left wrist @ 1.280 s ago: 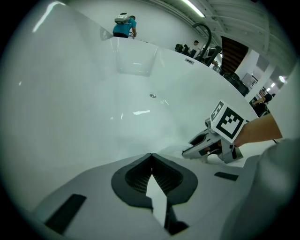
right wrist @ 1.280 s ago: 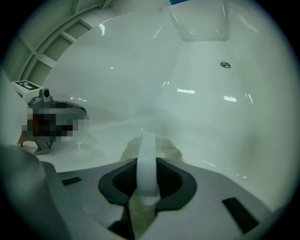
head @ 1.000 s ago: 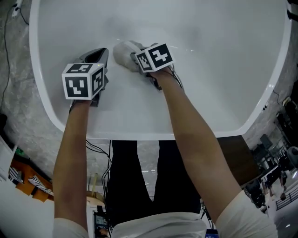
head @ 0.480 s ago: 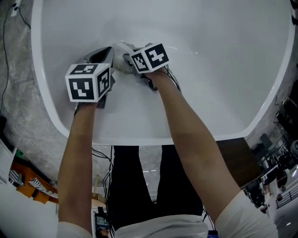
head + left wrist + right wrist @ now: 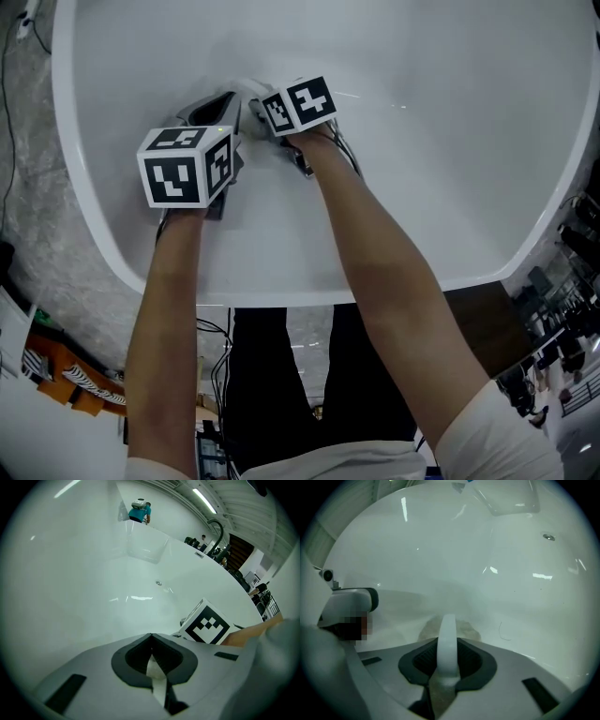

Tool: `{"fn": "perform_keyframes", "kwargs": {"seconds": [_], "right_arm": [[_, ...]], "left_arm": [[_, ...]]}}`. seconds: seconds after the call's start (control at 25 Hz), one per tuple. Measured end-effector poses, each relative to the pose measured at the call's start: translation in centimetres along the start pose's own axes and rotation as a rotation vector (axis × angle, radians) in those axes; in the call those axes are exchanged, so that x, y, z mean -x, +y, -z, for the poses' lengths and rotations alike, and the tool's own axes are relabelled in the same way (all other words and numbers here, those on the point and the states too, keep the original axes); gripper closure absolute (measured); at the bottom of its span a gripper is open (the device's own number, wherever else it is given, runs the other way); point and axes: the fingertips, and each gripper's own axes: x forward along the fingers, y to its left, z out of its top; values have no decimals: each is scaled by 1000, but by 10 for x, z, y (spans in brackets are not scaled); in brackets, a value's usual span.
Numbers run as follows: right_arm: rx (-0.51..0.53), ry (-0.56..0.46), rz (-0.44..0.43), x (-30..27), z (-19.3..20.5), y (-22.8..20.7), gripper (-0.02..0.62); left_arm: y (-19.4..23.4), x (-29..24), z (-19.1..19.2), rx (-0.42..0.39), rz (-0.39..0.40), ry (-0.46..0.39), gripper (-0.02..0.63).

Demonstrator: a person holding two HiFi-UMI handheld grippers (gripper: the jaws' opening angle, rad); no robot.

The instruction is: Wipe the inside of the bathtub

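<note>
The white bathtub (image 5: 105,255) fills the head view, and both grippers are down inside it near its left wall. My right gripper (image 5: 259,101) is shut on a pale cloth (image 5: 246,88) pressed to the tub surface. In the right gripper view the cloth (image 5: 465,629) bulges out past the gripper (image 5: 448,638), with a white fold between the jaws. My left gripper (image 5: 217,105) sits just left of it, almost touching. In the left gripper view that gripper (image 5: 151,638) is shut with nothing held, and the right gripper's marker cube (image 5: 206,624) lies close at its right.
A small round drain fitting (image 5: 159,583) (image 5: 549,537) sits further along the tub floor. A curved faucet (image 5: 216,527) stands beyond the far rim. Grey stone floor (image 5: 28,187) borders the tub on the left, with cables (image 5: 211,328) near the person's legs.
The right gripper has slid the cloth left and away from me across the tub. The left gripper has moved right and forward, so the two now sit side by side.
</note>
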Motion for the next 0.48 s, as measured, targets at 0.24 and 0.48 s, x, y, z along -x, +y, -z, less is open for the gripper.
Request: {"fn": "perform_keyframes", "kwargs": {"seconds": [0.24,0.48], "right_arm": [[-20,5,38,-11,0,-22,497],[2,13,65,-11,-3,-34,497]], "left_arm": [[-3,-7,0,1,3,-5,594],[-3,-13,2,-21,-2,13,594]]}}
